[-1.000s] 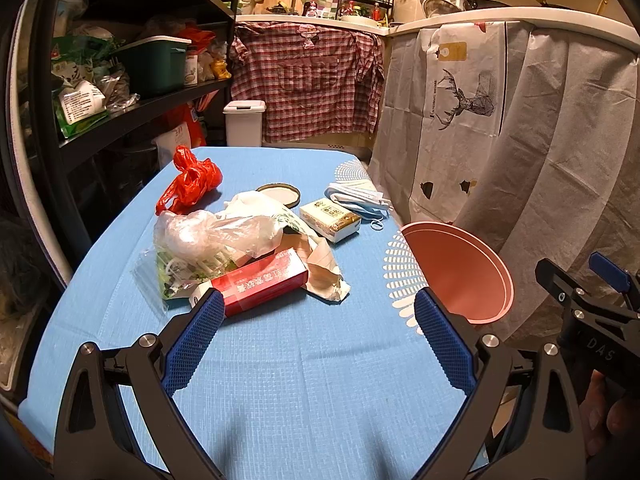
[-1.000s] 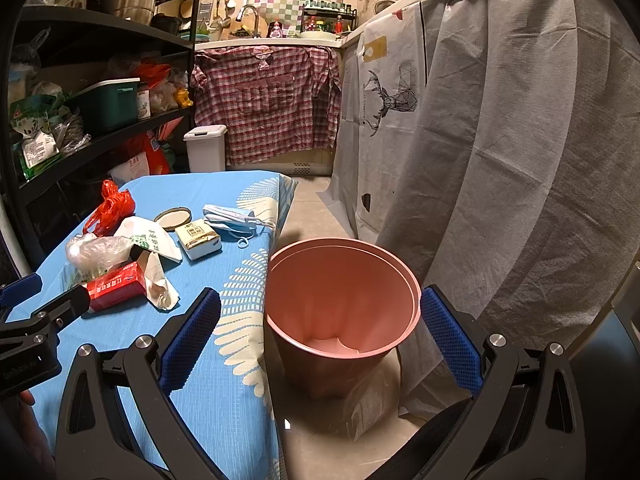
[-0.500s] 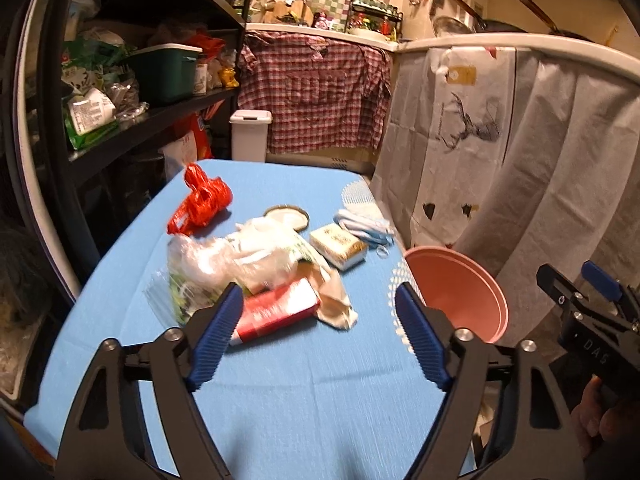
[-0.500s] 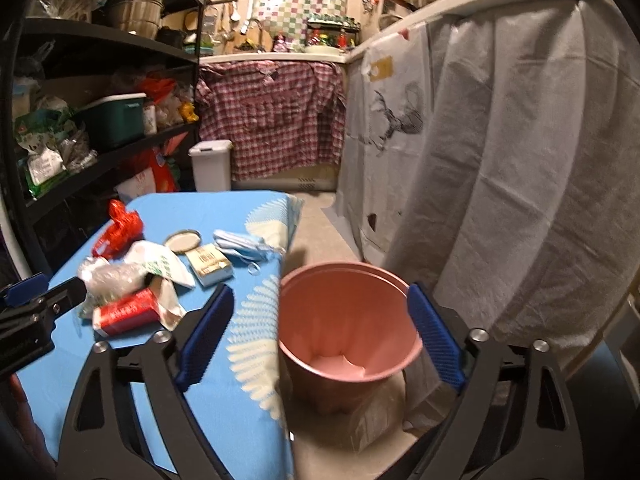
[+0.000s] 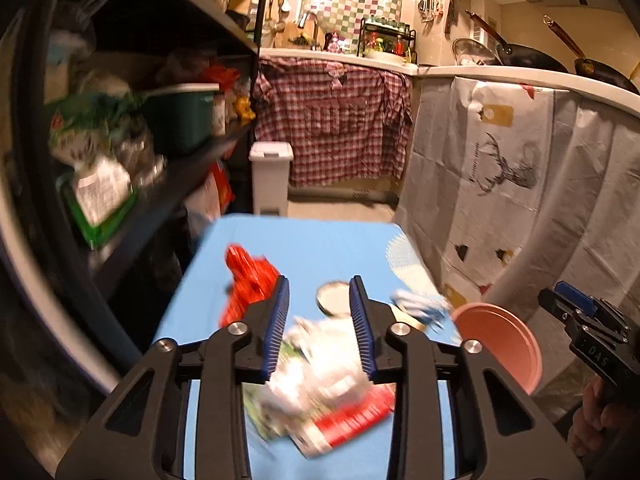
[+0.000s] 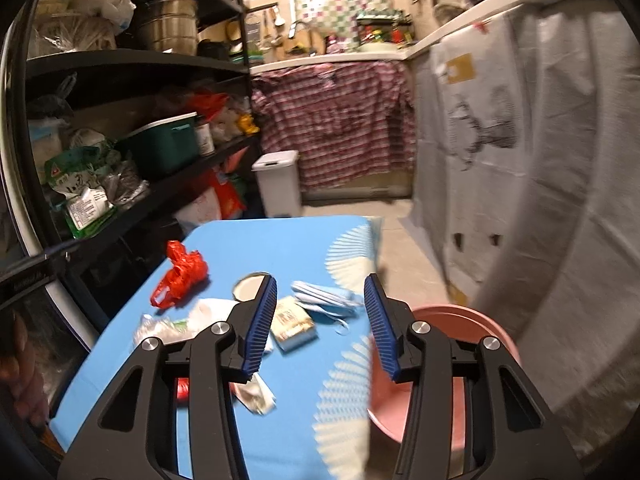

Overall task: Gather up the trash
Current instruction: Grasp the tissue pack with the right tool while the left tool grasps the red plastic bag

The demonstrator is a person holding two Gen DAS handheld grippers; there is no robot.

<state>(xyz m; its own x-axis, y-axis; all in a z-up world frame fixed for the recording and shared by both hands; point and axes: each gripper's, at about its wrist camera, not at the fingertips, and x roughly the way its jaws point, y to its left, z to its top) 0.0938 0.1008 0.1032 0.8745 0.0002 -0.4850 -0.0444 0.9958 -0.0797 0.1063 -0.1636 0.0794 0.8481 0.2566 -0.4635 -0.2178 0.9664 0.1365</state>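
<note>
Approach step: left gripper, fingers partly spread and gripping nothing, hovers over the trash pile on the bench. Right gripper likewise spread. Next: descend, pinch, carry to pink bin.

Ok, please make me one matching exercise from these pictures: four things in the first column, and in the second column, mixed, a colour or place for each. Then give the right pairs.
Column one:
1. crumpled plastic bag
2. bin
3. lidded container
4. face masks

Column two:
a. pink, on the floor beside the table
b. dark green with a white lid, on the shelf
c. red, near the table's left edge
d. light blue, between the right gripper's fingertips in its own view

Pairs: 1-c, 2-a, 3-b, 4-d
</note>
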